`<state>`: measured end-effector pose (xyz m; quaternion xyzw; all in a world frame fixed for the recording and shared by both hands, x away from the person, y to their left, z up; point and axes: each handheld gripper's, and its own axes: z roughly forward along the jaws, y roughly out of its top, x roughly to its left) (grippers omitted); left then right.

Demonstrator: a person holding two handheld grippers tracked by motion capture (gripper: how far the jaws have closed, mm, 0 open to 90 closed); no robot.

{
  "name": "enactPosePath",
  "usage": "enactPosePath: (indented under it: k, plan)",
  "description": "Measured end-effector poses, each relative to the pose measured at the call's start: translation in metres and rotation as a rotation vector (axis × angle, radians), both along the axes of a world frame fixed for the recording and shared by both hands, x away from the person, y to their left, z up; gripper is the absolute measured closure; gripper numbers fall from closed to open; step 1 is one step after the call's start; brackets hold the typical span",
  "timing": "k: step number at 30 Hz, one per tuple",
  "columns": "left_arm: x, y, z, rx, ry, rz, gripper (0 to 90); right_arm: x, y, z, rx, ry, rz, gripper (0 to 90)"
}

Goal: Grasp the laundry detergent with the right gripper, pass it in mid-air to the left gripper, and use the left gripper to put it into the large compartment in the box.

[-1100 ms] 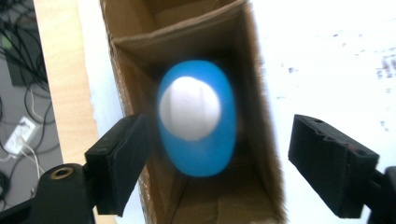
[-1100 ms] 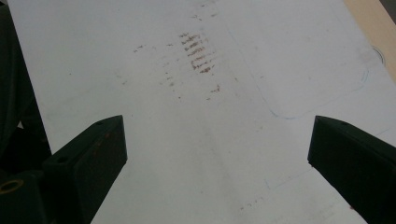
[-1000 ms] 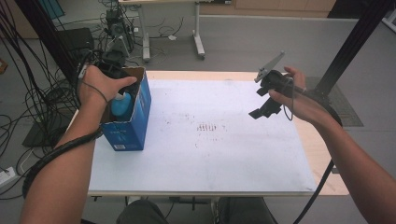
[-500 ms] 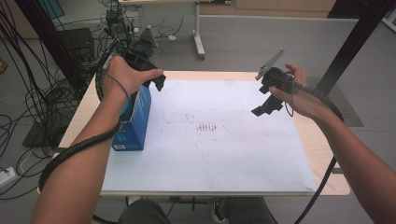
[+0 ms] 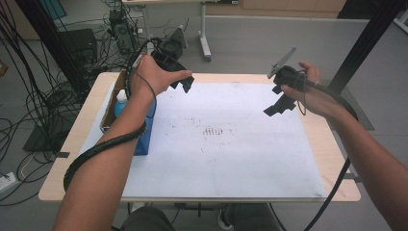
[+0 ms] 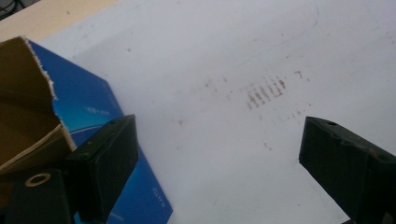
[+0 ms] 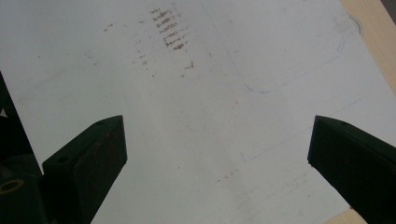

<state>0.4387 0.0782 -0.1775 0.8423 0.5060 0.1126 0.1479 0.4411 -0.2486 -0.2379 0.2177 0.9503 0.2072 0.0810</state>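
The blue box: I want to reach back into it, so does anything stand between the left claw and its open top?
Nothing visible does. The left claw hangs open and empty just right of the blue box, with bare white sheet beneath.

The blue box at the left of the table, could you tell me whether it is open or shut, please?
Open. The blue box stands with its top flaps raised, and a pale blue bottle pokes up inside it; the left gripper view shows its brown inner flap.

Print on blue box (image 6: 98, 116) illegible
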Motion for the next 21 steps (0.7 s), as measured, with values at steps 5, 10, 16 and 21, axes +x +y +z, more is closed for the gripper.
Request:
enactPosePath:
  k: [5, 10, 16, 21]
  plan:
    - [0.001, -0.009, 0.000, -0.010, -0.002, -0.013, 12.4, 0.001, -0.006, 0.001, -0.016, 0.015, -0.010, 4.5]
    - [0.003, -0.014, -0.002, -0.016, -0.002, -0.020, 12.4, 0.001, -0.011, 0.003, -0.021, 0.013, -0.016, 4.5]
    - [0.002, -0.018, -0.006, -0.041, 0.007, -0.037, 12.4, -0.001, -0.015, 0.002, -0.010, 0.015, -0.016, 4.5]
    - [0.003, -0.019, -0.007, -0.033, 0.007, -0.036, 12.4, -0.003, -0.016, -0.001, -0.011, 0.018, -0.018, 4.5]
